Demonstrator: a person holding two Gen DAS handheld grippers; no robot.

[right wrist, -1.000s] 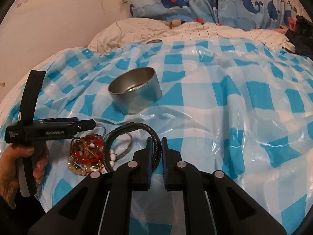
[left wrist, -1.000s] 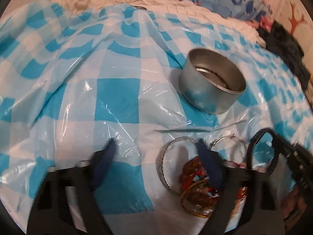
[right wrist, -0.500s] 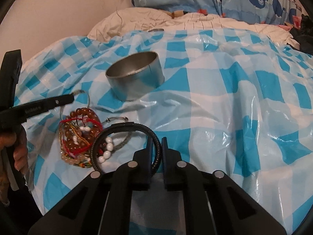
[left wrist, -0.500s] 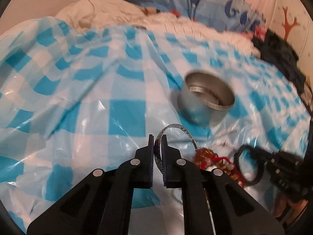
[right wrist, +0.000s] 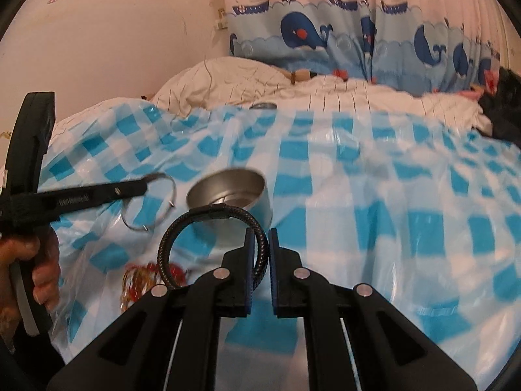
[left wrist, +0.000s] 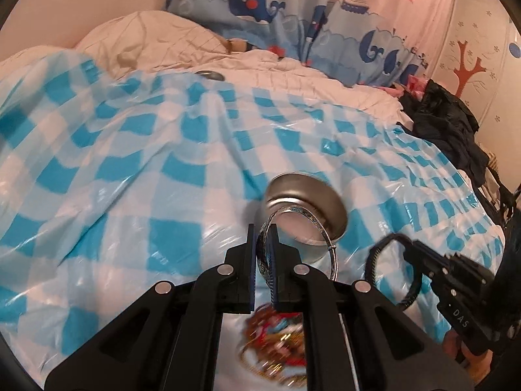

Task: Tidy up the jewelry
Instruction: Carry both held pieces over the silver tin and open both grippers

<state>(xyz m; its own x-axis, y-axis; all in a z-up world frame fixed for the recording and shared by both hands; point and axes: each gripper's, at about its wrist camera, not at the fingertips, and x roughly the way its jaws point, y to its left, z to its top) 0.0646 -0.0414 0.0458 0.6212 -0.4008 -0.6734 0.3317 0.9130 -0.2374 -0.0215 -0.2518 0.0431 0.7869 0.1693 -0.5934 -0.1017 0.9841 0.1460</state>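
Note:
My left gripper (left wrist: 263, 247) is shut on a silver bangle (left wrist: 312, 218) and holds it up in the air just in front of a round metal tin (left wrist: 329, 202). My right gripper (right wrist: 259, 254) is shut on a black braided bracelet (right wrist: 182, 231), lifted near the same tin (right wrist: 234, 192). The left gripper with its bangle (right wrist: 162, 208) shows at the left of the right wrist view. A blurred pile of red and amber bead bracelets (left wrist: 276, 342) lies on the blue checked plastic sheet (left wrist: 130, 195) below both grippers.
The sheet covers a bed with a white quilt (right wrist: 293, 94) behind. A small metal lid (left wrist: 210, 75) lies at the sheet's far edge. Dark clothes (left wrist: 449, 127) are heaped at the right. A whale-print curtain (right wrist: 358, 42) hangs behind.
My left gripper closed on the silver bangle and lifted it toward the tin. My right gripper raised the black bracelet off the sheet toward the tin.

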